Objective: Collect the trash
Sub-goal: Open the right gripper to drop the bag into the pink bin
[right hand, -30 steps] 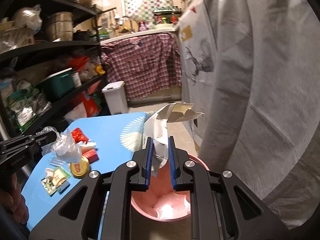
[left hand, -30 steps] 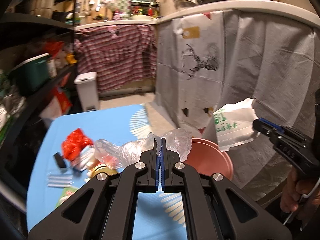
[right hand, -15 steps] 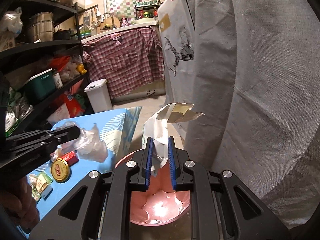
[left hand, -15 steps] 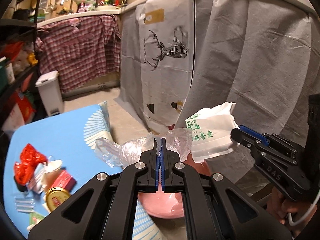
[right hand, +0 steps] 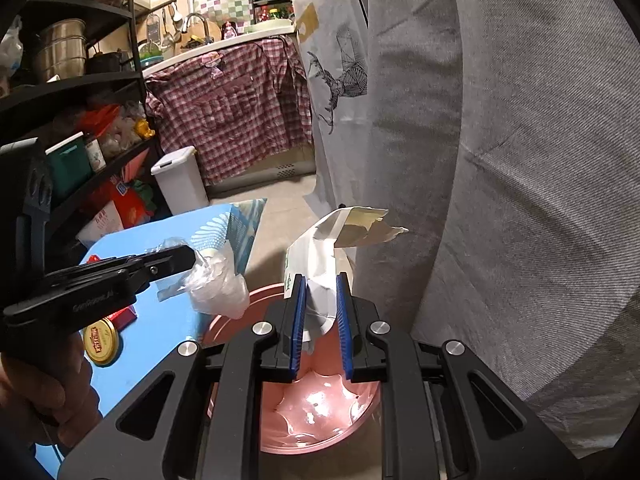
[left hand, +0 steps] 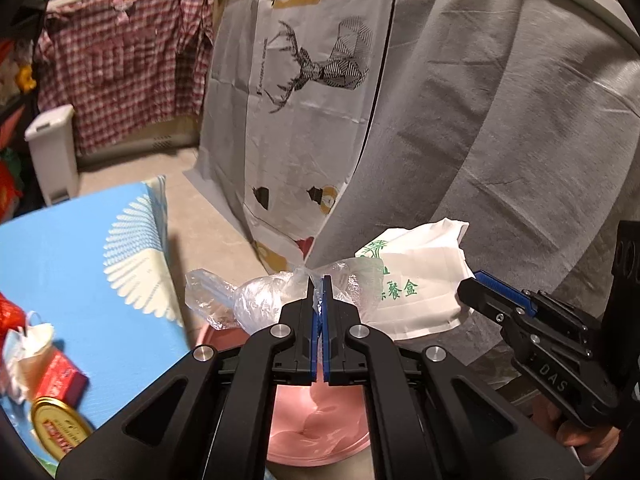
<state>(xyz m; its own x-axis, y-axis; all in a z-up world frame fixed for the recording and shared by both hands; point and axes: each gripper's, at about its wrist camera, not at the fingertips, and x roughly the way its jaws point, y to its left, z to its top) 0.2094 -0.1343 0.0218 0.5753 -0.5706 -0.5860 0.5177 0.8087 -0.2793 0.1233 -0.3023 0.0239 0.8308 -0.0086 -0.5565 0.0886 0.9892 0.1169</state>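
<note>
Green Chinese characters "餐盒" stand on the white paper bag (left hand: 416, 284), beside a green bamboo sprig (the characters before them are covered by clear plastic). The side of the right gripper (left hand: 466, 292) bears raised letters "DAS". The side of the left gripper (right hand: 192, 258) carries a faint embossed word, too dim to read. The gold lid (right hand: 101, 337) has a red label, illegible

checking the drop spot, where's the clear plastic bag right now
The plastic bag is pinched in the left gripper, hanging over the near-table rim of the pink bin. In the right wrist view it sits left of the paper bag.
</note>
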